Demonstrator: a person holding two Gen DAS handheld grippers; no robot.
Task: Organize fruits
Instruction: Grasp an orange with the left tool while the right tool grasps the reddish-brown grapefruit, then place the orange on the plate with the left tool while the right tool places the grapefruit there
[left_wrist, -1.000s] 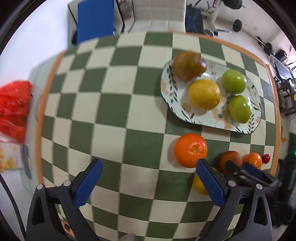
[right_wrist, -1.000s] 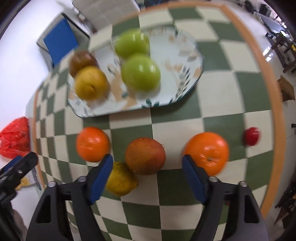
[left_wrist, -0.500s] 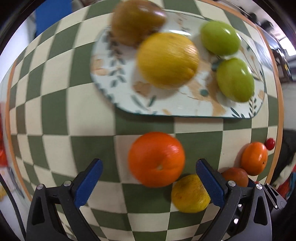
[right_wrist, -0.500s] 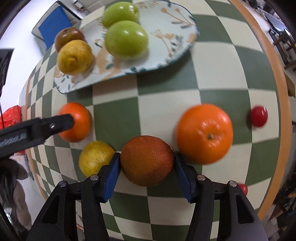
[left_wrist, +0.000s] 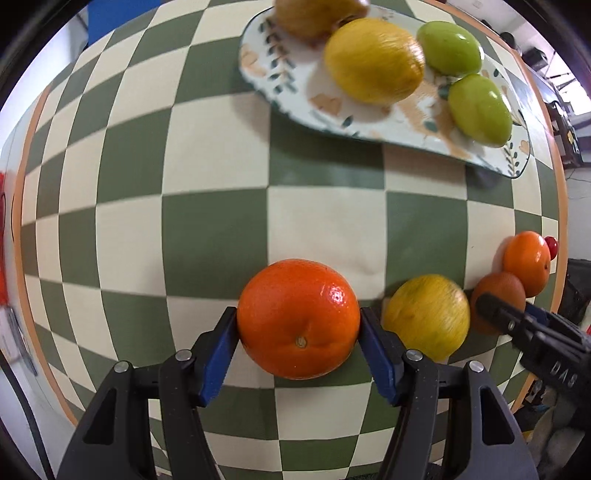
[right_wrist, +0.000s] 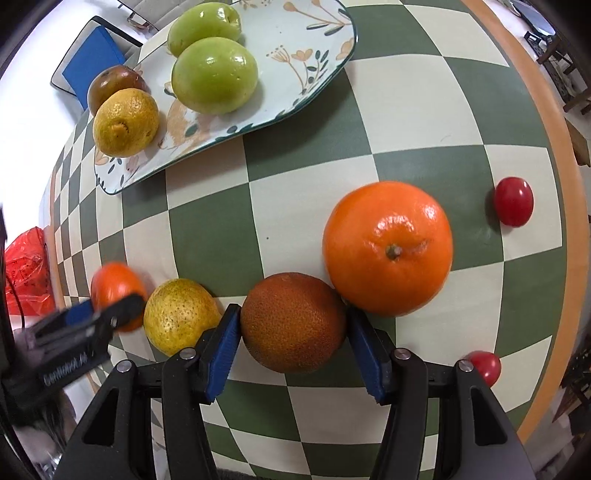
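My left gripper (left_wrist: 298, 325) is shut on a bright orange (left_wrist: 298, 317) that rests on the checkered table. My right gripper (right_wrist: 291, 325) is shut on a dark brownish orange (right_wrist: 293, 321), also on the table. A yellow-green citrus (left_wrist: 426, 315) (right_wrist: 179, 317) lies between the two. A large orange (right_wrist: 388, 247) touches the brownish one on its right. The patterned plate (right_wrist: 303, 70) (left_wrist: 332, 107) at the back holds two green fruits (right_wrist: 214, 74), a lemon (right_wrist: 125, 122) and a brown fruit (right_wrist: 114, 85).
Two cherry tomatoes (right_wrist: 513, 201) (right_wrist: 484, 365) lie near the table's right edge. A red bag (right_wrist: 27, 273) sits off the left side. A blue chair (right_wrist: 92, 59) stands behind the table. The orange table border (right_wrist: 554, 147) runs close on the right.
My left gripper moved down and forward onto the bright orange and closed on it. My right gripper stays closed on the brownish orange, which it closed on a second ago.
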